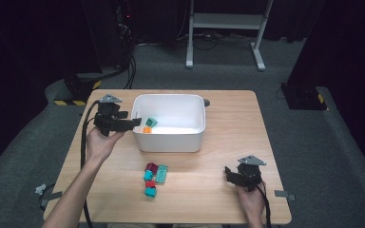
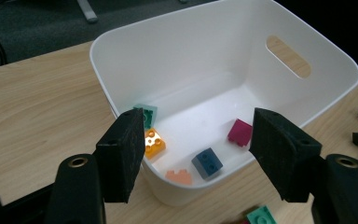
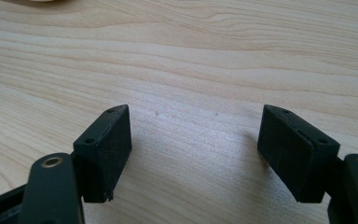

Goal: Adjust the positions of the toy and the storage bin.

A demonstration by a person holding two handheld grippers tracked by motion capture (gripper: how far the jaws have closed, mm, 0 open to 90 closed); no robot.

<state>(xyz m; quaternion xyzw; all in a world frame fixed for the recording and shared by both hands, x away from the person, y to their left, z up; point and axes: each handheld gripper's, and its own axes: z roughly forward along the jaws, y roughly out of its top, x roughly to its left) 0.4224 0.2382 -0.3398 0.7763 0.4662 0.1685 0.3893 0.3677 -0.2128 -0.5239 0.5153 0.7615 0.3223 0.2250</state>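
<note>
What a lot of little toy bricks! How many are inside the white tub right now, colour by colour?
Green brick: 1
Orange brick: 1
Peach brick: 1
Blue brick: 1
Magenta brick: 1
Total in the white tub: 5

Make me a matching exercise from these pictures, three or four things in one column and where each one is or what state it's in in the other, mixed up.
Things:
1. orange brick
2. teal flat brick
3. right gripper
4. left gripper

Places or states:
A. open over bare tabletop
B. on the table in front of the white bin
C. lying inside the white bin
D. open, jaws over the bin's near-left rim

Pairs: 1-C, 2-B, 3-A, 4-D
</note>
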